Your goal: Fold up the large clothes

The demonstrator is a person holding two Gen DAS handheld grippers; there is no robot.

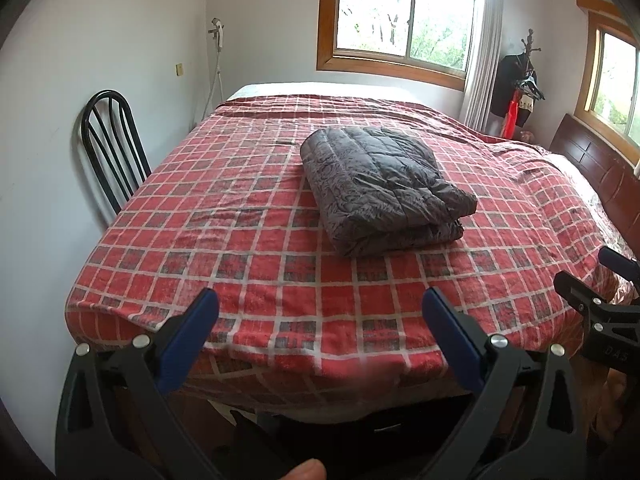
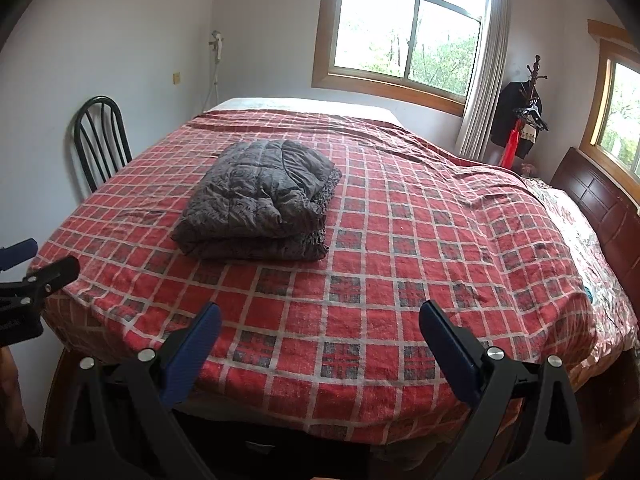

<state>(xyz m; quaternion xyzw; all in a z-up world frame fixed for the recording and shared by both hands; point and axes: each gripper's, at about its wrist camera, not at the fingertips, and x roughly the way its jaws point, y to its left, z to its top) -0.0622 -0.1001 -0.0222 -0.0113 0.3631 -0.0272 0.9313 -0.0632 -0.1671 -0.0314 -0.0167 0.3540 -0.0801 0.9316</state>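
Folded jacket on bed, both hand-held grippers spread, empty

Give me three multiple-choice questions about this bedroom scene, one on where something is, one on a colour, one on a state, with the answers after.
1. Where does the folded jacket lie?
A. on the chair
B. on the bed cover
C. on the floor

2. What colour is the bed cover?
A. red plaid
B. plain blue
C. green stripes

3. How do the left gripper and right gripper stand?
A. both shut on the jacket
B. one open, one shut
C. both open, holding nothing

Answers: 1 B, the grey bundle rests on the cover, well clear of the chair by the wall. 2 A, red squares with pale lines. 3 C, the fingers of each are spread wide over the near bed edge with nothing between them.
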